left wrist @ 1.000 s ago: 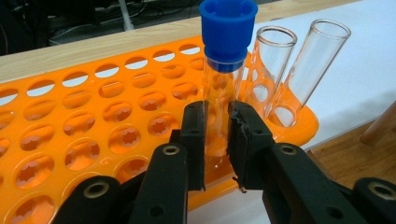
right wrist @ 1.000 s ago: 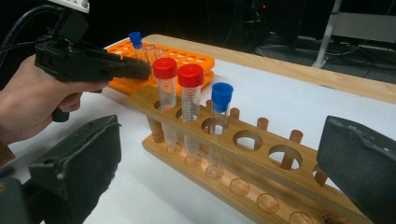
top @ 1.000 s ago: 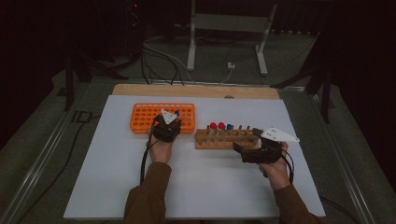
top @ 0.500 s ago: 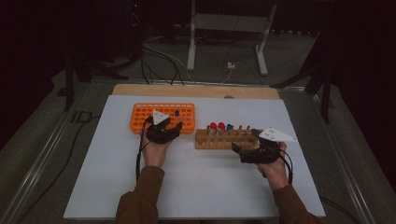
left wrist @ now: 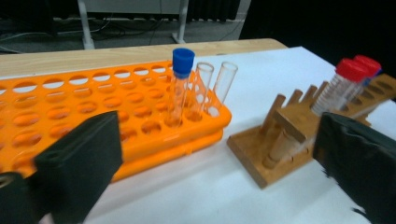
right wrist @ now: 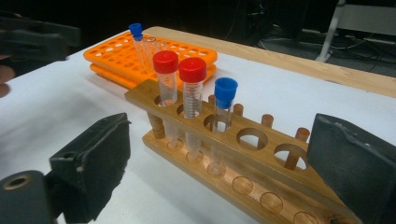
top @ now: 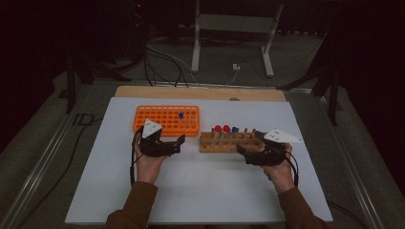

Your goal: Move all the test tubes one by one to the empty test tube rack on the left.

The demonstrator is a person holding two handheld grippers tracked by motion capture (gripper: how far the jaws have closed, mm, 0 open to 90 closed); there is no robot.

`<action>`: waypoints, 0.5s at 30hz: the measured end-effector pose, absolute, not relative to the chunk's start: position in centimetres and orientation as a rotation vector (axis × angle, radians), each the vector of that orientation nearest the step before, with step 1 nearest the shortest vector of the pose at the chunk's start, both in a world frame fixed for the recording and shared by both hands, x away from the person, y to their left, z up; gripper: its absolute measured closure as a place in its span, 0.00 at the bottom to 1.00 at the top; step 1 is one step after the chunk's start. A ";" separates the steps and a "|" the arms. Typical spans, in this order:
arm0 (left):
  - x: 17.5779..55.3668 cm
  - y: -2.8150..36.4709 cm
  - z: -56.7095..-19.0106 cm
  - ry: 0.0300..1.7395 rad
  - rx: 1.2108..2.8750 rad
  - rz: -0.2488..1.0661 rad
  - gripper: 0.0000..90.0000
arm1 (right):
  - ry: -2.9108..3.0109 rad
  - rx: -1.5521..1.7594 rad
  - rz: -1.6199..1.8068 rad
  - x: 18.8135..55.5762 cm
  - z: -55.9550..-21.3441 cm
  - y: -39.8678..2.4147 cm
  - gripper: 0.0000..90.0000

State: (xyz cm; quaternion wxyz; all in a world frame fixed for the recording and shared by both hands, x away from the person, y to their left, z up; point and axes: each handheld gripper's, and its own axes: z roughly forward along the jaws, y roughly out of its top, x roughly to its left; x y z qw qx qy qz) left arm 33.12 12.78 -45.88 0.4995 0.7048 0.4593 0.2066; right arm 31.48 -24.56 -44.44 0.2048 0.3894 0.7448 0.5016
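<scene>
While both tools stand wide and hold nothing, the transfer of tubes between racks reads as partly done. The orange rack [top: 166,119] on the desk [top: 200,191] carries 1 blue-capped tube [left wrist: 181,84] and 2 uncapped glass tubes [left wrist: 212,86] beside it. The wooden rack [right wrist: 243,158] holds 3 capped tubes: 2 red-capped tubes [right wrist: 180,88] and 1 blue-capped tube [right wrist: 223,105], with at least 2 holes vacant toward the right tool's side. Judged from this, 3 tubes remain to be moved.

The left tool [top: 165,145] lies just in front of the orange rack, angled toward the wooden rack. The right tool [top: 253,155] sits at the near right end of the wooden rack.

Against the earlier frames, the left tool has withdrawn from over the orange rack toward the person, leaving the blue-capped tube seated there. The right tool is practically unchanged.
</scene>
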 end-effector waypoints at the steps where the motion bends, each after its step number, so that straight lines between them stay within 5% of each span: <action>1: 32.8 12.9 -45.9 1.111 1.704 0.502 0.01 | 2.074 1.085 1.395 31.6 -44.4 -24.5 0.10; 9: 31.2 13.5 -46.5 1.091 1.708 0.506 0.01 | 2.074 1.100 1.371 32.5 -44.3 -24.2 0.25; 15: 30.7 13.5 -46.3 1.084 1.699 0.510 0.01 | 2.087 1.096 1.356 33.4 -44.6 -23.7 0.46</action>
